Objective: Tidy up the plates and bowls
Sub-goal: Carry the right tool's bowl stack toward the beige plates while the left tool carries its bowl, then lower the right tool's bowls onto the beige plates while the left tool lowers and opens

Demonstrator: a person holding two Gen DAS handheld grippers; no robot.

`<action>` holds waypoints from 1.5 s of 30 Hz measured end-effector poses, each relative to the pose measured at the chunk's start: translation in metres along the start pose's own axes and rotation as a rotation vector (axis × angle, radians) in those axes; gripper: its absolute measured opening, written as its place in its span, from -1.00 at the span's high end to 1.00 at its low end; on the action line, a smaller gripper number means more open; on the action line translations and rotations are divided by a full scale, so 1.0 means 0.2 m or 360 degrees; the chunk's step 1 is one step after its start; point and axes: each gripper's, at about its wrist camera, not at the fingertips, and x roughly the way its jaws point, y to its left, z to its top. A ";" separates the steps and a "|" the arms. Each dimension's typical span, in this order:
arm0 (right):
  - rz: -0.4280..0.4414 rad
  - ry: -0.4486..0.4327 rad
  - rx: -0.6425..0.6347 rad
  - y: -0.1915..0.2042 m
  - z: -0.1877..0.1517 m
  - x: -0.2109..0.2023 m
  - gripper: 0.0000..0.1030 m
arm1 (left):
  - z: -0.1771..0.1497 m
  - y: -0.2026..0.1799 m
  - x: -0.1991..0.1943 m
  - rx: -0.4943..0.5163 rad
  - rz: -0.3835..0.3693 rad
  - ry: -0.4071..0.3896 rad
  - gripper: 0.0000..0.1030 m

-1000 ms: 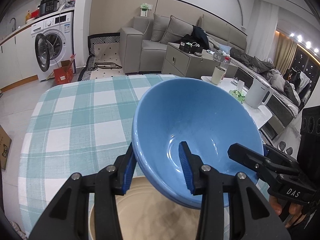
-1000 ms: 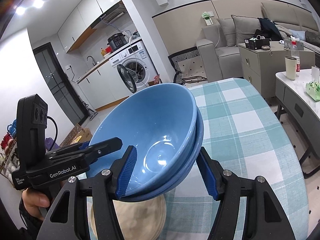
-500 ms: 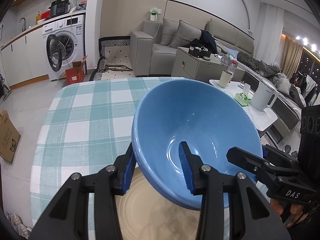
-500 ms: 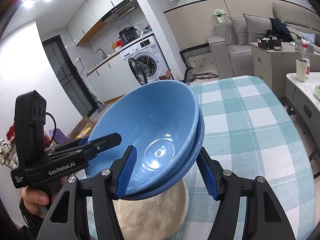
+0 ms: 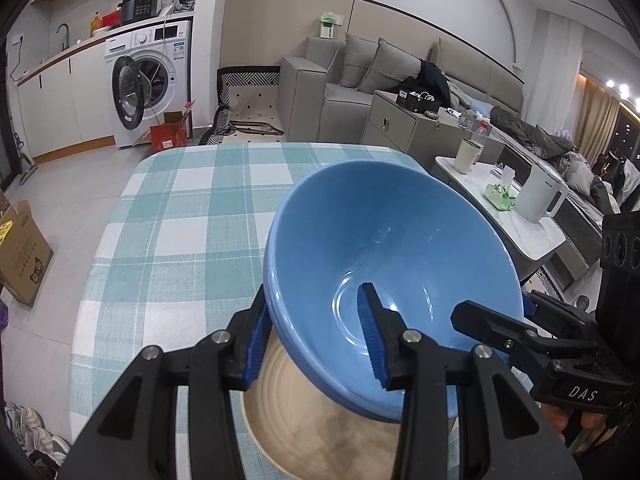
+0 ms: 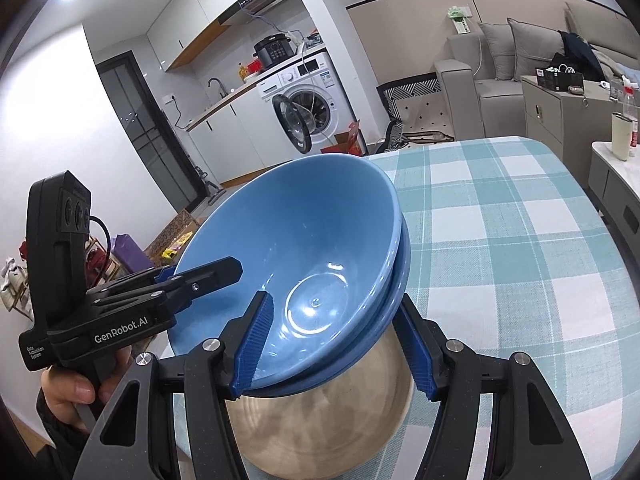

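Your left tongs (image 5: 316, 336) pinch the near rim of the blue bowls (image 5: 392, 264), one finger inside and one outside. Your right tongs (image 6: 340, 344) clamp the opposite rim the same way, inner pad in the bowl and outer pad against its outside wall. In the right wrist view two rims show at the right edge of the bowls, so you are holding two bowls nested together, lifted and tilted toward you.

Directly under them, at the bottom centre of both views, sits a beige plate (image 6: 320, 428) on the checked tablecloth (image 5: 192, 216). The bowls look to be hovering just above the plate, though the bowls hide the point where contact would show, so I cannot tell for sure.

By my reading the stacking of the bowls is done, and what is left is setting the pair level on the plate and letting go. The rest of the cloth visible toward the top of the frame carries no other dishes.
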 end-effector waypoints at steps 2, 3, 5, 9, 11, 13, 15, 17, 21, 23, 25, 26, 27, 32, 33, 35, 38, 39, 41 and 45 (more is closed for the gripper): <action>0.0004 0.0021 -0.0004 0.01 -0.02 0.02 -0.23 | -0.02 0.01 0.00 -0.0011 0.0006 0.0007 0.21; 0.0005 0.0028 -0.0006 0.01 -0.03 0.03 -0.23 | -0.03 0.02 0.01 -0.0017 0.0010 0.0012 0.21; 0.0004 0.0047 -0.0011 0.02 -0.04 0.05 -0.23 | -0.04 0.03 0.01 -0.0025 0.0014 0.0018 0.21; 0.0006 0.0073 -0.0018 0.03 -0.06 0.08 -0.23 | -0.07 0.06 0.03 -0.0041 0.0011 0.0039 0.21; 0.0004 0.0092 -0.0023 0.03 -0.07 0.09 -0.23 | -0.08 0.07 0.05 -0.0049 0.0008 0.0056 0.21; 0.0002 0.0108 -0.0023 0.02 -0.08 0.11 -0.23 | -0.10 0.07 0.06 -0.0059 0.0007 0.0076 0.21; -0.0004 0.0121 -0.0025 0.02 -0.08 0.12 -0.23 | -0.11 0.07 0.08 -0.0060 0.0009 0.0089 0.21; -0.0008 0.0126 -0.0026 0.02 -0.09 0.12 -0.23 | -0.12 0.08 0.09 -0.0061 0.0005 0.0101 0.21; -0.0015 0.0122 -0.0039 0.02 -0.08 0.12 -0.23 | -0.13 0.08 0.10 -0.0067 0.0002 0.0106 0.21; -0.0021 0.0120 -0.0048 0.03 -0.09 0.12 -0.23 | -0.14 0.08 0.10 -0.0068 0.0001 0.0107 0.21; -0.0023 0.0121 -0.0055 0.03 -0.09 0.12 -0.23 | -0.14 0.09 0.10 -0.0068 0.0004 0.0107 0.21; -0.0025 0.0121 -0.0062 0.03 -0.09 0.12 -0.23 | -0.14 0.09 0.10 -0.0070 0.0003 0.0107 0.21; -0.0026 0.0122 -0.0065 0.04 -0.09 0.12 -0.23 | -0.14 0.09 0.10 -0.0075 0.0000 0.0109 0.21; -0.0023 0.0120 -0.0071 0.04 -0.09 0.11 -0.23 | -0.15 0.10 0.10 -0.0086 -0.0008 0.0112 0.21; -0.0023 0.0120 -0.0072 0.04 -0.09 0.11 -0.23 | -0.15 0.10 0.10 -0.0084 -0.0006 0.0112 0.21; -0.0021 0.0123 -0.0070 0.04 -0.09 0.11 -0.23 | -0.16 0.10 0.10 -0.0087 -0.0008 0.0115 0.21; -0.0028 0.0129 -0.0076 0.04 -0.09 0.12 -0.23 | -0.16 0.11 0.10 -0.0085 -0.0009 0.0114 0.21; -0.0026 0.0127 -0.0077 0.05 -0.09 0.12 -0.23 | -0.16 0.11 0.10 -0.0090 -0.0012 0.0114 0.21; -0.0029 0.0129 -0.0078 0.05 -0.09 0.11 -0.23 | -0.16 0.10 0.09 -0.0088 -0.0008 0.0117 0.21; -0.0020 0.0127 -0.0076 0.04 -0.09 0.12 -0.23 | -0.17 0.10 0.08 -0.0092 -0.0011 0.0123 0.20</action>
